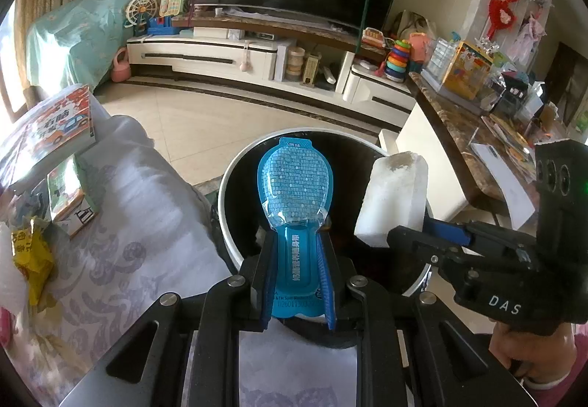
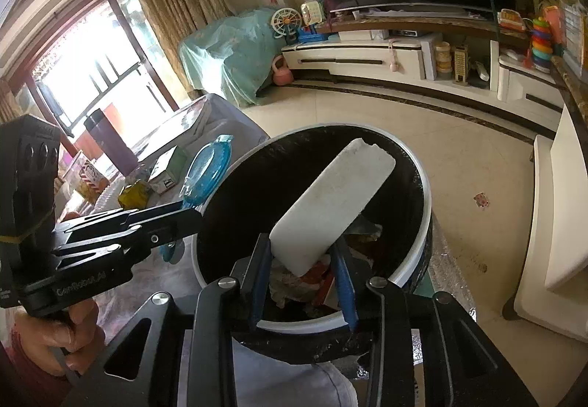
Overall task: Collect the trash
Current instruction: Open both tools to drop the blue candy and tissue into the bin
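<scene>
A round trash bin (image 1: pixel 228 186) with a white rim and a black liner stands below both grippers and holds crumpled trash (image 2: pixel 294 282). My left gripper (image 1: pixel 297 241) is shut on a blue spoon-shaped plastic package (image 1: pixel 296 183), which sticks out over the bin's near rim. My right gripper (image 2: pixel 299 245) is shut on a white foam block (image 2: pixel 338 197), tilted up over the bin's (image 2: pixel 426 194) opening. In the left wrist view the right gripper (image 1: pixel 408 229) and the block (image 1: pixel 393 194) sit at the right. In the right wrist view the left gripper (image 2: pixel 191 212) and the package (image 2: pixel 205 172) sit at the left.
A table with a patterned pale cloth (image 1: pixel 147 223) lies left of the bin, with a yellow wrapper (image 1: pixel 31 260) and books (image 1: pixel 58 128) on it. A purple cup (image 2: pixel 110 142) stands further back. A cluttered marble counter (image 1: pixel 459 135) runs along the right. Tiled floor and a TV stand (image 1: pixel 220 54) lie beyond.
</scene>
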The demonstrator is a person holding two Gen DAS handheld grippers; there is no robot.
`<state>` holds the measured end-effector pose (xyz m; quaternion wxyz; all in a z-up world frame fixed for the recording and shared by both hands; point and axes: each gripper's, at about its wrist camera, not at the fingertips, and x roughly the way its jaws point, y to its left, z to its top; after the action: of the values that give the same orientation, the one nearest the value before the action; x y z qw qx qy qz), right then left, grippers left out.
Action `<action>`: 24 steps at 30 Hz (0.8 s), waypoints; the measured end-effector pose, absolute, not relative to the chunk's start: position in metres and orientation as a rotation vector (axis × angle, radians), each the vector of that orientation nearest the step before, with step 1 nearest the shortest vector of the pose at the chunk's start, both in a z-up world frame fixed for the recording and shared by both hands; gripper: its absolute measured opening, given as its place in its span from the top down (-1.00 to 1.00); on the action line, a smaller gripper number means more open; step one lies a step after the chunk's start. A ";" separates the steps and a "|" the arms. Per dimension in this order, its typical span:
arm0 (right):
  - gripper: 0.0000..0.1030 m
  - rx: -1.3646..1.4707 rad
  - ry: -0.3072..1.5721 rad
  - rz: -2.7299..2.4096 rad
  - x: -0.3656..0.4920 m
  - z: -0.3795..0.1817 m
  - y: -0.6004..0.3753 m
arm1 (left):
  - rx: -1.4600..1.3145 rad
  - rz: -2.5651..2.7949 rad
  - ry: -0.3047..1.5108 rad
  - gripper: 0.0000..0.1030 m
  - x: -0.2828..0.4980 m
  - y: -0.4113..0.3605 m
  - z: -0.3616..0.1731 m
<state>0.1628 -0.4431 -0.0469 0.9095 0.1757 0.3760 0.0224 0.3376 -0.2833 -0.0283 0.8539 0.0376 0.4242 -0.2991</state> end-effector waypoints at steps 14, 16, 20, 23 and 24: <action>-0.02 0.370 0.757 0.021 0.158 -0.043 -0.446 | 0.070 -0.623 0.878 0.15 0.337 -0.283 -0.026; -0.14 0.370 0.749 0.017 0.154 -0.042 -0.445 | 0.054 -0.619 0.872 0.08 0.331 -0.277 -0.028; -0.42 0.370 0.719 0.015 0.147 -0.038 -0.439 | 0.016 -0.589 0.874 -0.01 0.319 -0.255 -0.035; -0.53 0.369 0.681 0.013 0.141 -0.033 -0.432 | -0.017 -0.561 0.874 -0.06 0.306 -0.236 -0.041; -0.57 0.375 0.671 0.014 0.139 -0.032 -0.430 | -0.025 -0.549 0.875 -0.06 0.301 -0.229 -0.043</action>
<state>0.1392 -0.4302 -0.0316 0.9270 0.1830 0.3275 0.0069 0.3013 -0.2290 -0.0432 0.8695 -0.0121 0.4182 -0.2625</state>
